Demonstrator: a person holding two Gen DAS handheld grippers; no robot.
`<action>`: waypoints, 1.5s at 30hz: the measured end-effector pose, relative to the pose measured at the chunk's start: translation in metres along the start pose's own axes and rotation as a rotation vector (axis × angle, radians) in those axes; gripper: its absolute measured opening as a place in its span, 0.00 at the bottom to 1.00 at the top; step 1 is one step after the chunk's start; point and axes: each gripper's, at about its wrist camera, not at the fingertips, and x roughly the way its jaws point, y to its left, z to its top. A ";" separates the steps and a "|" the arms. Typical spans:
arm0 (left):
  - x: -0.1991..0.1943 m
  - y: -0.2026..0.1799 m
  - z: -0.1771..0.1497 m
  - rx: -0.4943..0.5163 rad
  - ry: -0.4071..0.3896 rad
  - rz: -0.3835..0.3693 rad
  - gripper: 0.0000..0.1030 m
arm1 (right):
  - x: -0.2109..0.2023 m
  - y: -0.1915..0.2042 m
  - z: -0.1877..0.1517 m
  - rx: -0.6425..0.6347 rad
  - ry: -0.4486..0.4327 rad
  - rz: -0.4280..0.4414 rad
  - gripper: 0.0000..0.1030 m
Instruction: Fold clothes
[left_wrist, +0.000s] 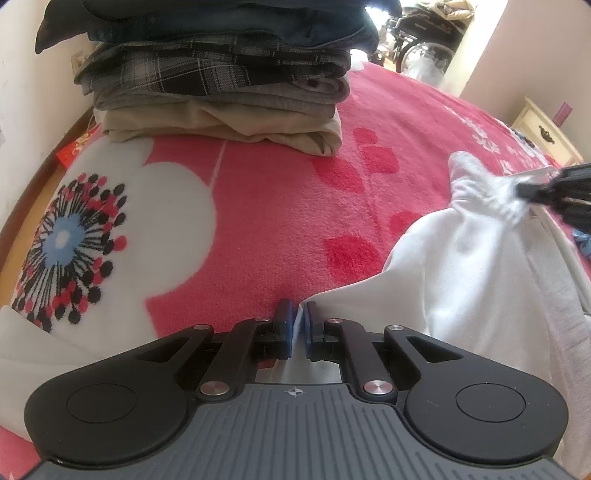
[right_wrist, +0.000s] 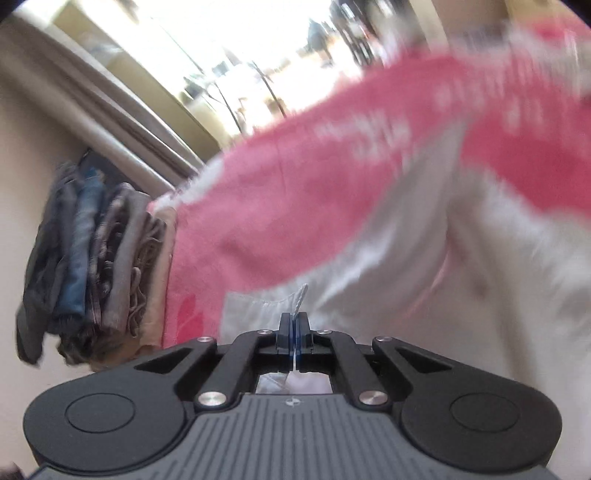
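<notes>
A white garment (left_wrist: 469, 273) lies on the pink bed blanket (left_wrist: 280, 206) at the right. My left gripper (left_wrist: 297, 314) is shut on an edge of it, low over the blanket. My right gripper (left_wrist: 535, 190) shows at the far right of the left wrist view, pinching a bunched, elastic-looking part of the garment and holding it up. In the right wrist view, which is tilted and blurred, my right gripper (right_wrist: 294, 321) is shut on a thin fold of the white garment (right_wrist: 406, 266).
A stack of folded clothes (left_wrist: 221, 74) stands on the blanket straight ahead; it also shows in the right wrist view (right_wrist: 96, 258). A cream nightstand (left_wrist: 546, 129) stands at the right beyond the bed. A large white flower print (left_wrist: 110, 221) covers the blanket's left.
</notes>
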 end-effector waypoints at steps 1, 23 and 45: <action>0.000 -0.001 0.000 0.001 0.000 0.002 0.07 | -0.008 0.003 0.001 -0.042 -0.025 -0.019 0.01; 0.001 0.003 0.000 -0.013 -0.019 0.000 0.08 | -0.035 -0.047 -0.011 -0.024 -0.044 -0.031 0.33; 0.000 0.003 -0.001 -0.036 -0.025 0.005 0.08 | -0.028 -0.068 -0.052 0.229 0.184 0.237 0.07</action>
